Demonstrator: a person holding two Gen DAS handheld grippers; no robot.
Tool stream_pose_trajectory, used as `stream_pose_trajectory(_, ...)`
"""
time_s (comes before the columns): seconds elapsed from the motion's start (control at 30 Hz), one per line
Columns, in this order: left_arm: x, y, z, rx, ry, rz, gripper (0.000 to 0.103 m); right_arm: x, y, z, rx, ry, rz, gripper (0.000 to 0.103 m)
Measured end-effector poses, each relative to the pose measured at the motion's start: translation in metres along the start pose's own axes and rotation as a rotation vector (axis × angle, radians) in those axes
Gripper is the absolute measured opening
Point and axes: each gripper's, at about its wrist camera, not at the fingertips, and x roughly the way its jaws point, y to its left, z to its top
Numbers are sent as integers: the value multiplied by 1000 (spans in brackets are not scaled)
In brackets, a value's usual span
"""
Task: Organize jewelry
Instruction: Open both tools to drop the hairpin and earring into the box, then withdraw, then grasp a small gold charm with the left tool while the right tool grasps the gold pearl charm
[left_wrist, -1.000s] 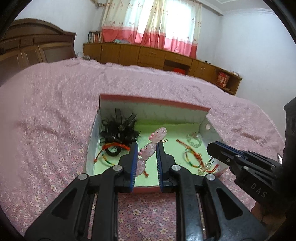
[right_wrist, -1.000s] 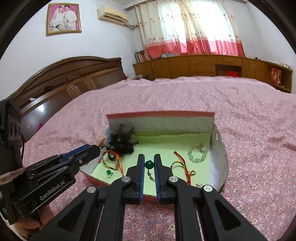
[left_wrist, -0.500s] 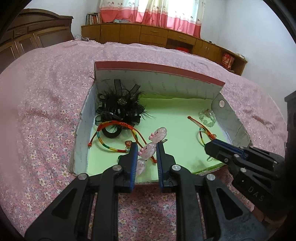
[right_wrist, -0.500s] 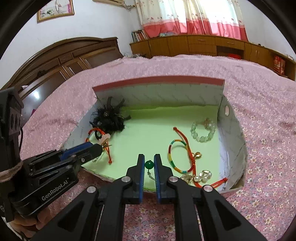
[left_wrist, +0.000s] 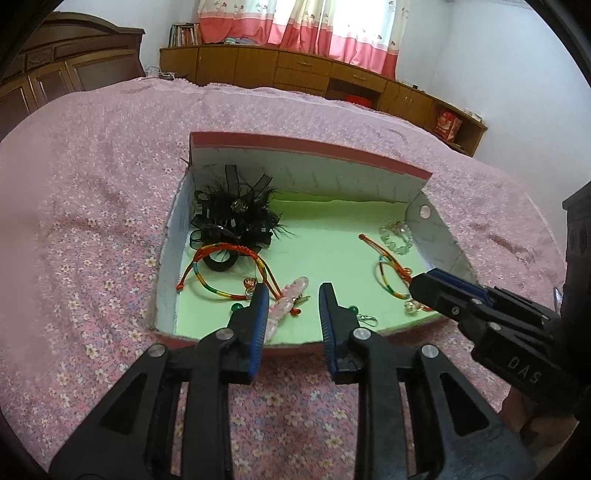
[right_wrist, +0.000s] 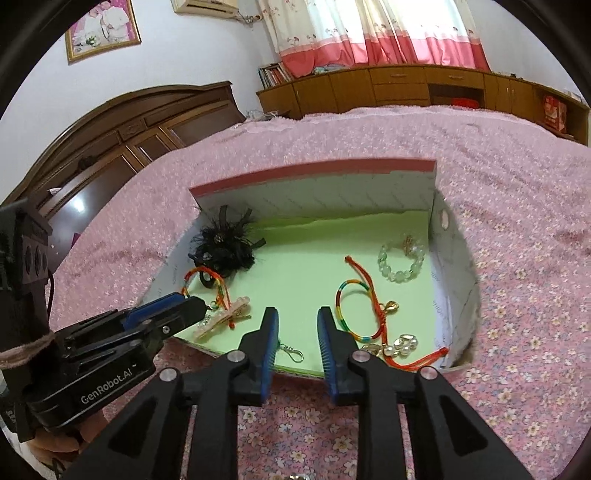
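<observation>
An open box with a green floor (left_wrist: 325, 240) (right_wrist: 303, 266) lies on the bed. My left gripper (left_wrist: 290, 299) is open over its near edge; the pink bead hair clip (left_wrist: 286, 304) (right_wrist: 225, 317) lies on the floor between its fingers. My right gripper (right_wrist: 297, 323) is open and empty; a green bead earring (left_wrist: 360, 314) (right_wrist: 290, 350) lies below it. Also in the box are a black feather hair piece (left_wrist: 236, 218) (right_wrist: 225, 247), rainbow cord bracelets (left_wrist: 218, 273) (right_wrist: 354, 306) and a pale bead bracelet (left_wrist: 397, 236) (right_wrist: 400, 258).
The box sits on a pink floral bedspread (left_wrist: 92, 221). A pearl charm (right_wrist: 404, 343) lies in the box's near right corner. A wooden headboard (right_wrist: 122, 129) and low cabinets (left_wrist: 332, 77) stand beyond the bed.
Both grippers have opened. The left let go of the pink hair clip and the right let go of the green bead earring; both now lie on the box floor.
</observation>
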Motion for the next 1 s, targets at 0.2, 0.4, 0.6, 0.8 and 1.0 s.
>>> stream_pose_trajectory(0.2,-22,-4,-7,11,-1,-21,20,-29,4,-4,-16,-30,15,29)
stream_pose_trajectory(0.4,-32,-9,-17,3,24,-46,20,-50,5,-19,-17,-24,18,31)
stream_pose_trajectory(0.6,-36,-7,-37,-4,73,-57,20,-61,1,-40,-1,4,11,32)
stream_pose_trajectory(0.8,-35,-5,-57,-11,128,-53,20,-65,-3,-60,12,49,-6,33)
stream_pose_trajectory(1.0,-40,-11,-71,12,169,-63,20,-69,-8,-71,26,70,-14,34)
